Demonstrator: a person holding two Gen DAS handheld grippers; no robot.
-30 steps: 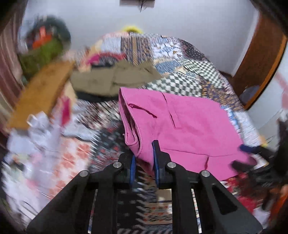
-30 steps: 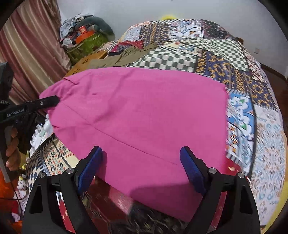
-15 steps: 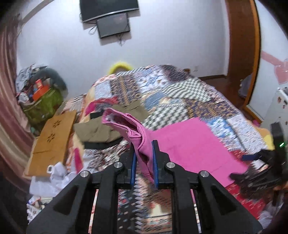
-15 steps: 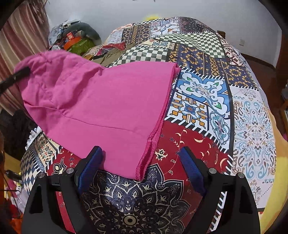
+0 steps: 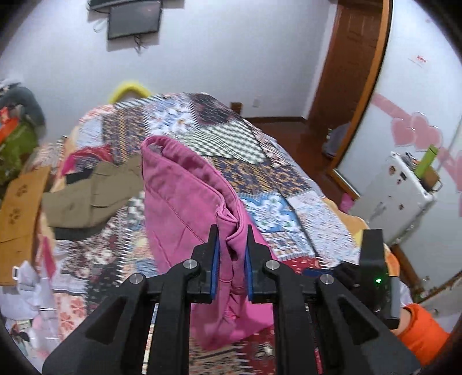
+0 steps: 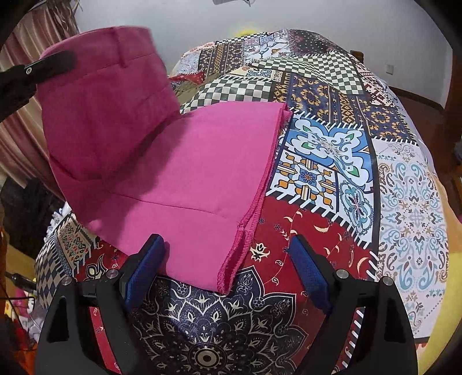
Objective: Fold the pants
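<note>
Centrally, the left gripper (image 5: 232, 253) is clenched on a bunched fold at the waistband end of the bright pink cotton pants (image 5: 184, 207), its blue-padded jaws pressed against the cloth from both sides. Compared with half a second earlier, this waistband end has risen higher above the bed and hangs as a steeper, taller drape. The right gripper (image 6: 228, 271) is released, jaws spread wide, hovering just above the near hem of the pants (image 6: 202, 173); its position over the cloth has barely changed. The leg portion lies flat on the patchwork-patterned quilt (image 6: 332, 161), hem edge toward the right gripper.

The right wrist view alone shows the lifted waistband folding back over the flat legs, with the left gripper's black finger at the upper left, and striped pinkish curtains (image 6: 17, 121) behind. The left wrist view alone shows an olive-brown garment (image 5: 86, 190) lying on the quilt beyond the pants, a wall-mounted dark screen (image 5: 134, 17), a wooden door (image 5: 346, 75), a white cabinet (image 5: 395, 199) and an orange sleeve (image 5: 418, 337) at lower right.
</note>
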